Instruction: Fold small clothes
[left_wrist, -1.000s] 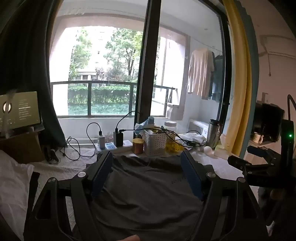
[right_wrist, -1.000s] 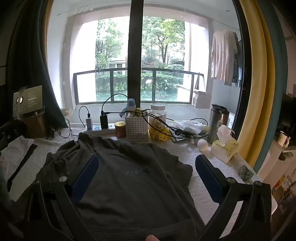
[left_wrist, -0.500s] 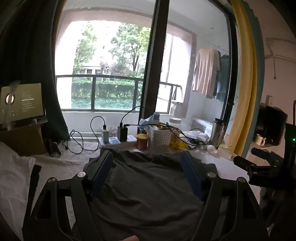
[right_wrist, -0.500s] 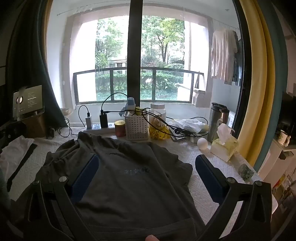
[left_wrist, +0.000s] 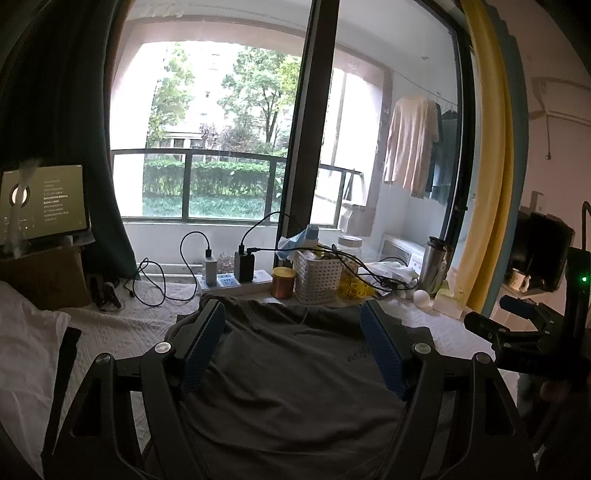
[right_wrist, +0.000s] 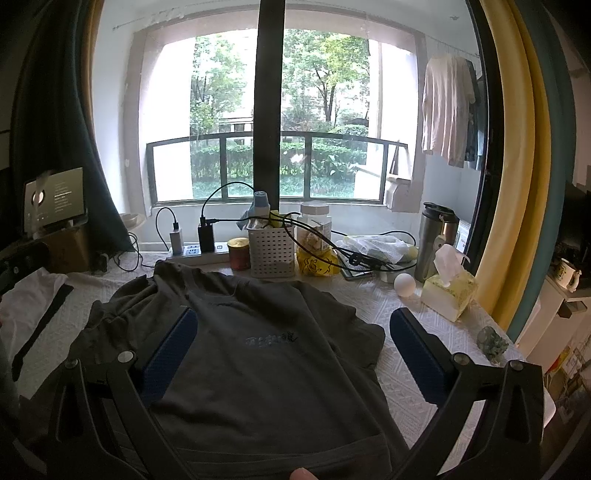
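White quilted bedcover (right_wrist: 402, 306) underneath, window and balcony beyond. Nearest, left gripper (left_wrist: 293, 349) spread wide, blue pads (left_wrist: 205, 345) hovering over the dark grey T-shirt (right_wrist: 266, 354), nothing pinched. Right gripper (right_wrist: 291, 350) likewise spread, one pad over the shirt's left half, the other out past its right edge above bare cover; also seen from the left camera at the far right (left_wrist: 517, 325). A fingertip (right_wrist: 303, 473) just peeking in at the bottom rim.

Shirt lying face up, printed lettering (right_wrist: 271, 338) mid-chest, hem nearest, collar farthest; left sleeve and shoulder (right_wrist: 122, 306) bunched and rumpled, right sleeve (right_wrist: 364, 332) flatter. Not yet folded, by the look of it.

Best next: smooth the crumpled left shoulder before any fold; pinch at sleeve and hem on one side together, both layers caught, then carry inward along a straight line parallel to the side seam. Keep low so the fabric drags flat, not ballooning.

Farther back: white garment (right_wrist: 33, 299) at the left, tissue box (right_wrist: 448, 295), white ball (right_wrist: 404, 285), steel flask (right_wrist: 436, 240), white basket (right_wrist: 271, 251), power strip (right_wrist: 195, 253) with chargers, tablet (left_wrist: 44, 203). Mind the cables (right_wrist: 343, 251) near the collar.

Against half a second back: left camera tilted slightly up, shirt sitting lower in its view; right view essentially unchanged, both pairs equally spread as before
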